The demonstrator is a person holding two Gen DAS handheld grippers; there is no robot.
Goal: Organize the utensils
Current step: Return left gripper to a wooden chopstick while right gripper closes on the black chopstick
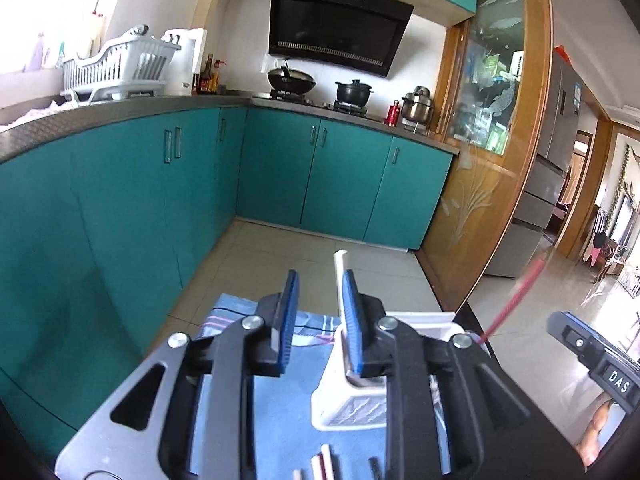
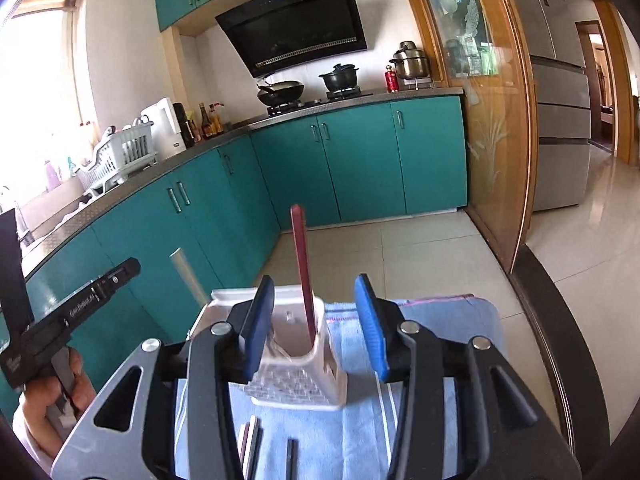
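Left wrist view: the left gripper [image 1: 320, 284] stands with its two blue pads parted by a narrow gap and nothing between them. One white utensil handle [image 1: 340, 276] rises just behind the right-hand pad, standing in the white holder [image 1: 348, 404]; whether the pad touches it I cannot tell. The holder sits on a blue cloth [image 1: 280, 400] spread over the table, toward the cloth's far right corner, and a white tray [image 1: 424, 322] lies just behind it. One dark red utensil handle [image 1: 516, 300] slants up from the holder's right side, blurred. At the cloth's near edge, about three utensil ends [image 1: 320, 464] show, cut off by the frame. The right gripper [image 1: 576, 340] enters at the right edge, with part of a hand [image 1: 600, 428] beneath it.

Right wrist view: the right gripper [image 2: 316, 320] is open about halfway, its pads on either side of the holder [image 2: 300, 380] but not pressing on it, holding nothing. One dark red utensil [image 2: 302, 272] stands nearly upright in the holder. One white handle [image 2: 186, 276] leans beside the tray [image 2: 216, 304] behind. About three flat utensils [image 2: 256, 452] lie on the cloth [image 2: 432, 320] at its near edge. The left gripper [image 2: 100, 292] comes in from the left, held by a hand [image 2: 52, 404].
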